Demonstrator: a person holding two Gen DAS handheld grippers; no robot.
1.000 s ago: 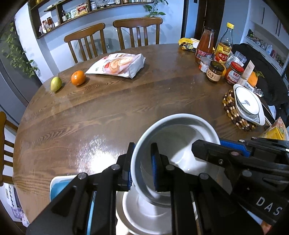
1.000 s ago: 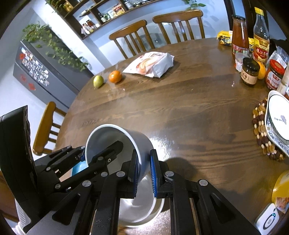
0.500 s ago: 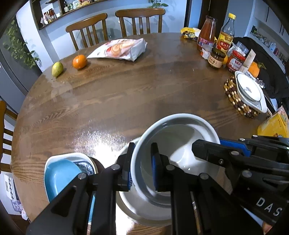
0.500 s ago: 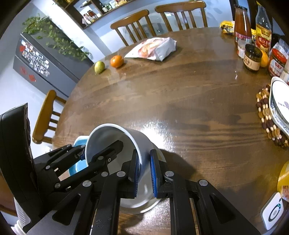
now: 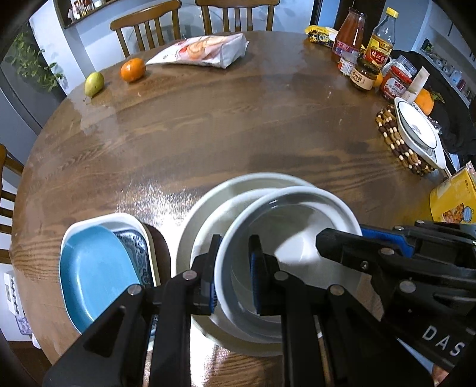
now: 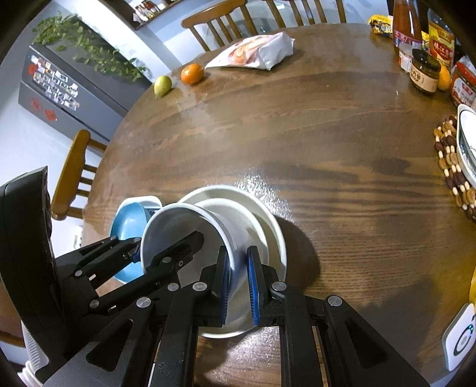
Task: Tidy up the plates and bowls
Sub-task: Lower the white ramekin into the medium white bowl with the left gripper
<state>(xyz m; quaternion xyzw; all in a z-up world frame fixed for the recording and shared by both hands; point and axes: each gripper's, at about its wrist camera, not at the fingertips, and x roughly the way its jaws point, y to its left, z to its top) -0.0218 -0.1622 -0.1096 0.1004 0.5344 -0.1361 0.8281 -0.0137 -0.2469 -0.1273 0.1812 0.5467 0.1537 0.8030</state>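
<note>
Together, the left gripper (image 5: 232,272) and the right gripper (image 6: 238,285) carry one white bowl (image 5: 285,238), each clamped on the rim with one pad inside and one outside, at opposite sides. The bowl hangs tilted just above a white stack (image 5: 205,208) near the table's (image 5: 208,131) close edge; that stack seems to be a smaller bowl nested in a wide plate, though whether the carried bowl touches it I cannot tell. Just left of the stack sits a second pile: a blue plate (image 5: 95,268) on a blue-patterned dish (image 5: 135,247), inside a white dish (image 5: 107,218), so three pieces. That pile stands close enough to crowd the left gripper's outer finger.

Farther off, the middle of the round wooden table is bare. At the far side lie one pear (image 5: 94,84), one orange (image 5: 133,69) and one snack bag (image 5: 202,50), with two chairs (image 5: 148,23) behind them. On the right, a bead trivet (image 5: 395,140) carries one white oval dish (image 5: 416,131). Beyond it cluster two tall bottles (image 5: 351,29), at least three jars (image 5: 364,74) and a second orange (image 5: 425,101). A yellow box (image 5: 455,199) sits at the right edge. From the right wrist, a third chair (image 6: 74,175) and a small white device (image 6: 459,339) show too.
</note>
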